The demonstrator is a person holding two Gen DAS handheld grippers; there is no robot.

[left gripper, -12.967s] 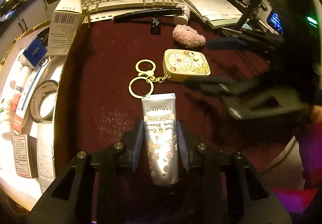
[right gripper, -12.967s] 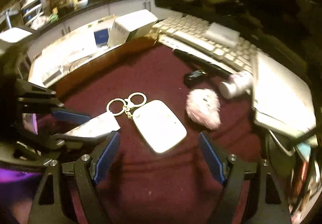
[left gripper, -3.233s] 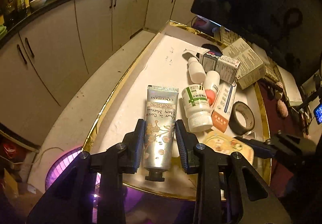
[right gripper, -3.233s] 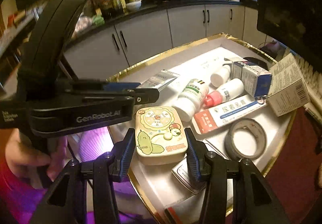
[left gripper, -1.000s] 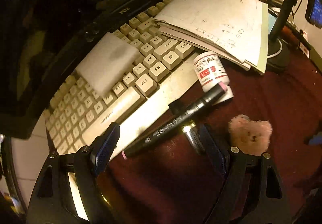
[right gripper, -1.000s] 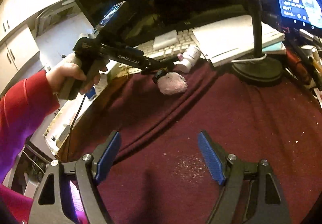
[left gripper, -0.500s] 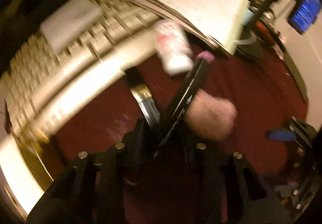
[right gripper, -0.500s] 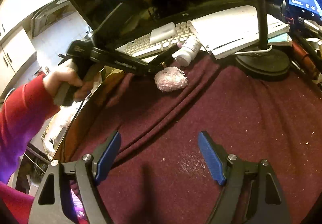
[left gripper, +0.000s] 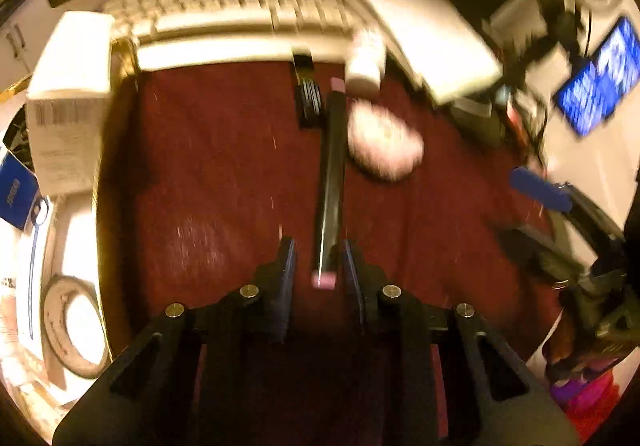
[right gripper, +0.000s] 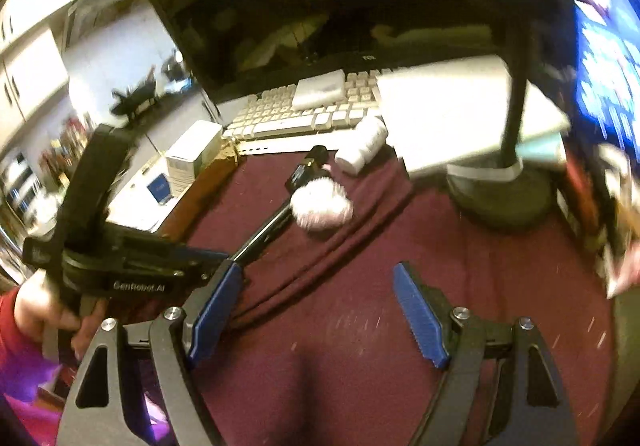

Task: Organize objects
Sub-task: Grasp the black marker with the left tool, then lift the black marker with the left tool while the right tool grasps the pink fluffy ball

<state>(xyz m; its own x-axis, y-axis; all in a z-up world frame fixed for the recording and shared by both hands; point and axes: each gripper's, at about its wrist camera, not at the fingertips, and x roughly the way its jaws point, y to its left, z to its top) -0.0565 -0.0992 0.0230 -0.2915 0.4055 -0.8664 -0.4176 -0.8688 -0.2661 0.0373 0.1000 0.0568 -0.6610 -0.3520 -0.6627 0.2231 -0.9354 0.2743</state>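
A black marker with pink caps (left gripper: pixel 331 173) runs straight out between the fingers of my left gripper (left gripper: pixel 318 250). The jaws are closing on its near end and carry it above the maroon cloth (left gripper: pixel 208 173). In the right wrist view the marker (right gripper: pixel 264 234) sticks out of the left gripper (right gripper: pixel 224 256) toward a pink fluffy pompom (right gripper: pixel 320 203). The pompom (left gripper: pixel 384 141) lies just right of the marker's far half. My right gripper (right gripper: pixel 316 310) is open over bare cloth with nothing between its blue pads.
A white pill bottle (left gripper: pixel 366 61) and a small black object (left gripper: pixel 308 97) lie before the keyboard (left gripper: pixel 224 5). At the left are a white box (left gripper: pixel 68 97) and a tray holding a tape roll (left gripper: pixel 76 326). At the right are a lamp base (right gripper: pixel 504 197) and papers (right gripper: pixel 452 105).
The left jaws went from wide apart to closed on the marker. The gripper rolled and pulled back from the keyboard, with the marker now pointing along its fingers. The right gripper rose a little.
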